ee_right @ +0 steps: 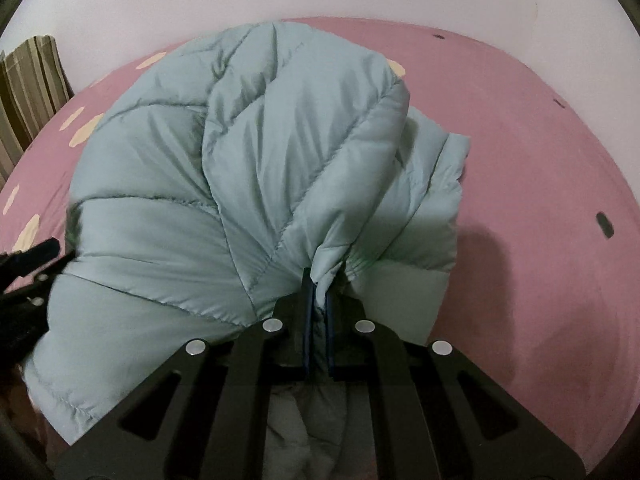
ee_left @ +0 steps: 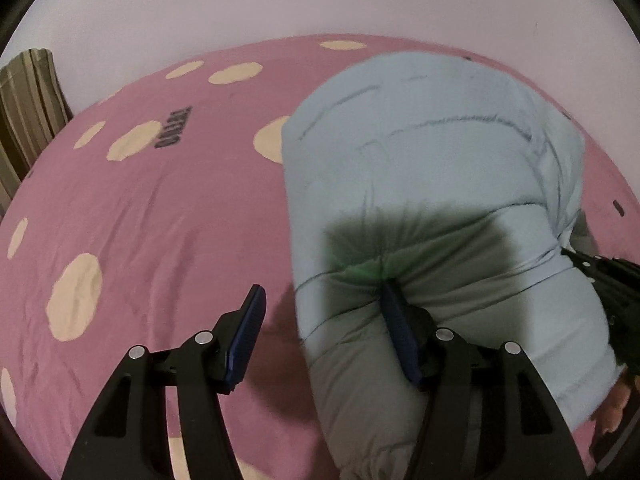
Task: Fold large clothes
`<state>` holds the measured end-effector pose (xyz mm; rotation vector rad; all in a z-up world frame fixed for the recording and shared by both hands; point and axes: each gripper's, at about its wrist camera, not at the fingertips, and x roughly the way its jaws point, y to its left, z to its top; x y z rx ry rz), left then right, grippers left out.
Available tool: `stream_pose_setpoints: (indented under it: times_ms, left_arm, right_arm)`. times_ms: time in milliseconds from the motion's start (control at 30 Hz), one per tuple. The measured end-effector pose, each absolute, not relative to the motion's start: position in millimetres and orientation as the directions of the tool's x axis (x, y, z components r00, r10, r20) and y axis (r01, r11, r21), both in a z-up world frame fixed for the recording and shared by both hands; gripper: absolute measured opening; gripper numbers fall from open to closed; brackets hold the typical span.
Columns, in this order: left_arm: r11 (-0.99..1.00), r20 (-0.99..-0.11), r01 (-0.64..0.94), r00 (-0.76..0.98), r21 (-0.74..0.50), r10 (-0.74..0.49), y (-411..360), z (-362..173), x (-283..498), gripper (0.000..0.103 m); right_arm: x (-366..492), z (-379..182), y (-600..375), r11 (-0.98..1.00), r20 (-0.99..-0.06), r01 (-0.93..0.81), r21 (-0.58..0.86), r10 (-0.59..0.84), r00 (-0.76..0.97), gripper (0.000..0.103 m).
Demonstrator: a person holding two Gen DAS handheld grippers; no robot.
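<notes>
Striped cushion [ee_left: 28, 108] sits beyond the jacket [ee_right: 240, 184] on the bedsheet [ee_left: 160, 220].

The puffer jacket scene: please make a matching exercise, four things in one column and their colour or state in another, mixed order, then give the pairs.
Things:
1. puffer jacket
2. bedsheet
3. left gripper
4. right gripper

Descriptions:
A. pink with cream spots
B. shut on a fold of fabric
C. pale blue, quilted
D. jaws apart, one pad against the fabric

Pairs: 1-C, 2-A, 3-D, 4-B
</notes>
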<state>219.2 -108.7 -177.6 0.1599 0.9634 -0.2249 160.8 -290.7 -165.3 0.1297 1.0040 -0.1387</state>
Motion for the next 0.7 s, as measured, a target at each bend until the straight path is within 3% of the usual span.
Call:
stream_pose_setpoints:
  times_ms: [167, 233, 333, 500, 700]
  left_arm:
    - [0.966, -0.814, 0.256, 0.568, 0.037, -0.120, -105.3, -168.3, 213.5, 0.058]
    - [0.972, -0.800, 0.232, 0.590, 0.042, -0.106, -98.8, -154.4, 203.6, 0.058]
    - [0.978, -0.777, 0.209, 0.612, -0.019, -0.146, -88.2, -134.5, 187.0, 0.058]
    - [0.966, -0.772, 0.260, 0.610, -0.019, -0.179, -98.6, -132.1, 167.4, 0.058]
    - [0.956, -0.829, 0.294, 0.535, 0.007, -0.159, -119.1, -169.8, 175.7, 0.059]
  right_arm:
    - [156.6, -158.4, -296.0, 0.982, -0.835, 0.173, 0.077, -0.032, 0.549, 0.006]
    - [146.3, -147.1, -301.6, 0.981, -0.822, 0.178, 0.082, -0.035, 0.569, 0.013]
    - [125.4, -124.1, -304.5, 0.978, -0.792, 0.190, 0.088, -0.046, 0.608, 0.013]
    - [93.4, -93.5, -287.0, 0.990, -0.744, 0.101, 0.098, 0.006, 0.669, 0.013]
    - [101.2, -151.9, -273.1, 0.998, -0.851, 0.042, 0.054, 0.024, 0.525, 0.015]
